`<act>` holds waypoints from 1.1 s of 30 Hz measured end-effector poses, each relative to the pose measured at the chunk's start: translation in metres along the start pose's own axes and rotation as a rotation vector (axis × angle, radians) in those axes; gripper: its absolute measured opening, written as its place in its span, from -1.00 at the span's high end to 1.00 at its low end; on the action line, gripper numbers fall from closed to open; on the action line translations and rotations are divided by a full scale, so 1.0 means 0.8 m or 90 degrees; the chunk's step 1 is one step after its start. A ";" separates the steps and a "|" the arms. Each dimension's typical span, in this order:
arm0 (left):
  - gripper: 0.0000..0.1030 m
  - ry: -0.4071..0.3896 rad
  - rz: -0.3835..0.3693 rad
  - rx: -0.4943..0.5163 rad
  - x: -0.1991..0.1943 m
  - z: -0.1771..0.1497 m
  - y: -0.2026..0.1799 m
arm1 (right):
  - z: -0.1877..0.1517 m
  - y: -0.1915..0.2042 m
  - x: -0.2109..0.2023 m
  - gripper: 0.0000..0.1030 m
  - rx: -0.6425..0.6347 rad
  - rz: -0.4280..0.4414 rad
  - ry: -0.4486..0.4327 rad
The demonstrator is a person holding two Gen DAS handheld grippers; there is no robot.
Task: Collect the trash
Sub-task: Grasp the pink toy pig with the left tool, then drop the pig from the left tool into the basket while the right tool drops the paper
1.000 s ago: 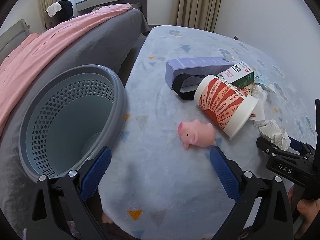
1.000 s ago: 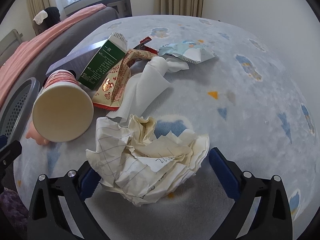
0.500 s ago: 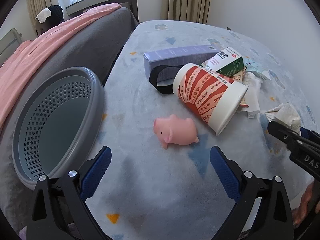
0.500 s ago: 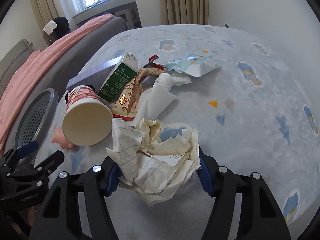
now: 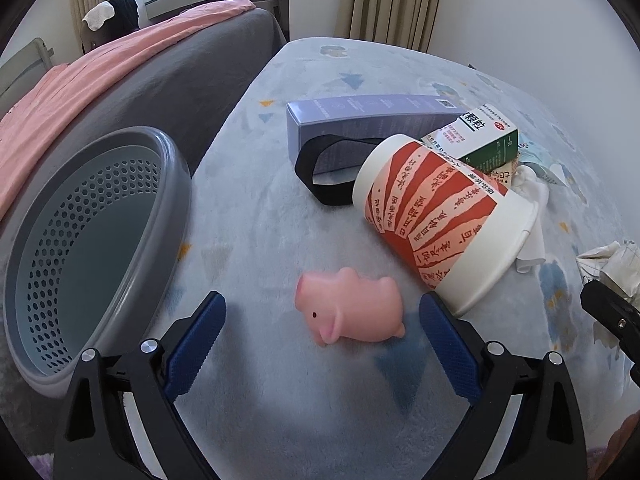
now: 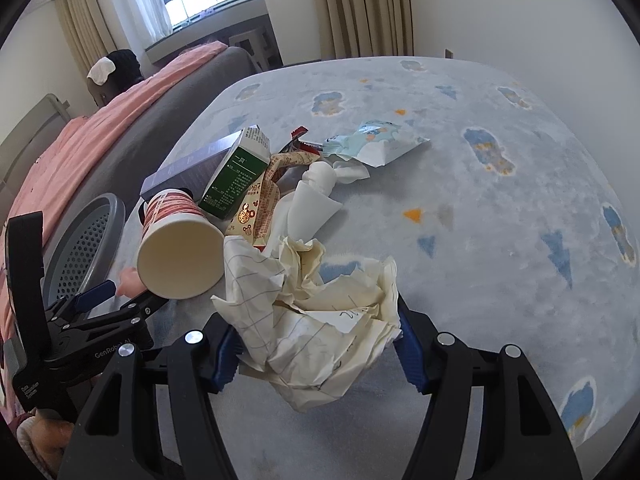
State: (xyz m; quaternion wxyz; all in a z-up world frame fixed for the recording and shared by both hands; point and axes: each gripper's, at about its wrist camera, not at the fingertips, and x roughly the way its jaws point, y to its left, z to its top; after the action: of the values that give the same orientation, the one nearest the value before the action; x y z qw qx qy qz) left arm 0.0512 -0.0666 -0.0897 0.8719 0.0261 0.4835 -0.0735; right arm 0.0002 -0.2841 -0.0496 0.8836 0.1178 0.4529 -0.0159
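Right wrist view: right gripper (image 6: 316, 350) clamped on the crumpled paper (image 6: 316, 312), blue pads pressed into both flanks, wad bulging forward past the tips. Looks feather-light, soft, springy; best pinched across its bulk, not by a loose flap. No clear long axis. Just beyond the tips, paper cup (image 6: 178, 246) on its side, mouth facing the camera, long axis running away up-left. Left wrist view: left gripper (image 5: 320, 328) gaping, empty, pink pig toy (image 5: 352, 312) between the tips, untouched. Left of it, grey basket (image 5: 100, 240).
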 end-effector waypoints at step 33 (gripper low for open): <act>0.06 -0.100 0.128 -0.102 -0.121 0.034 0.226 | 0.064 0.284 0.002 -0.23 -0.248 0.231 0.006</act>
State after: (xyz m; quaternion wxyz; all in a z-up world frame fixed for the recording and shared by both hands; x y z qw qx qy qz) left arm 0.0512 0.1189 0.0025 0.9094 -0.0013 0.4128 0.0511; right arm 0.0726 -0.0749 0.0217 0.8758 0.0246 0.4231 0.2309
